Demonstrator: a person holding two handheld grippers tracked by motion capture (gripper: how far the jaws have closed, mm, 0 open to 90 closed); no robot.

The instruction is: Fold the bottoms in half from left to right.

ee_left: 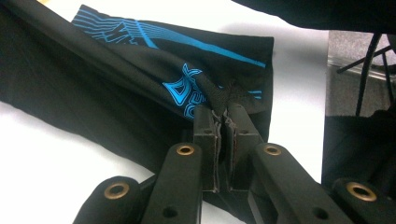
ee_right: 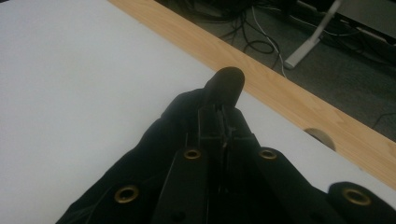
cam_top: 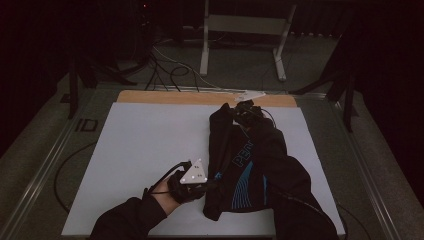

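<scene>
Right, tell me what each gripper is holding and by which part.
Both hold the black garment. The left gripper pinches a bunched fold at its near end; the right gripper clamps a fold at its far end, near the wooden table edge.

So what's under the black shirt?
Under the black shirt lies the white table, showing all round it. Whatever might sit beneath the cloth itself is covered.

Garment point(cam_top: 250, 165) lies on worktop point(cam_top: 145, 145), right of centre, running near edge to far edge; left claw point(cam_top: 212, 184) at its near-left corner, right claw point(cam_top: 239, 111) at far end.
</scene>
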